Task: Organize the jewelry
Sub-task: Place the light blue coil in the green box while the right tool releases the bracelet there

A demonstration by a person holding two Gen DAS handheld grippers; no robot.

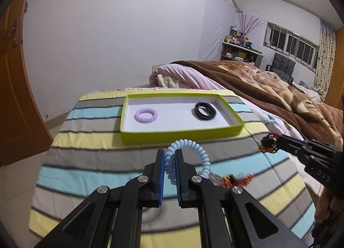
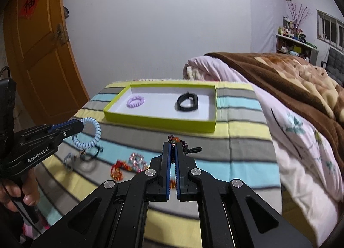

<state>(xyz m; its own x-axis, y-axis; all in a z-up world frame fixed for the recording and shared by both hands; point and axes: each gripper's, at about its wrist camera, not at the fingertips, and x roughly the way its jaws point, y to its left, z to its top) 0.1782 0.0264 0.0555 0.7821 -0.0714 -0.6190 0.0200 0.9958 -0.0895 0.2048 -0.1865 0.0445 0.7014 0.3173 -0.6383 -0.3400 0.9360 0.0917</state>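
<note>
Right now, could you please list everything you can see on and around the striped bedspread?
Lime-green shallow cardboard tray: one, far end of the striped bedspread.
Lilac spiral hair tie: one, tray's left part.
Black band: one, tray's right part.
Pale blue coiled bracelet: one, held above the bedspread.
Dark beaded bracelet with orange beads: one, held aloft.
Loose jewelry pieces: several, red and mixed, blurred, near end of bedspread.
Brown blanket: one, right.
Left gripper: shut on the coiled bracelet.
Right gripper: shut on the beaded bracelet.
</note>
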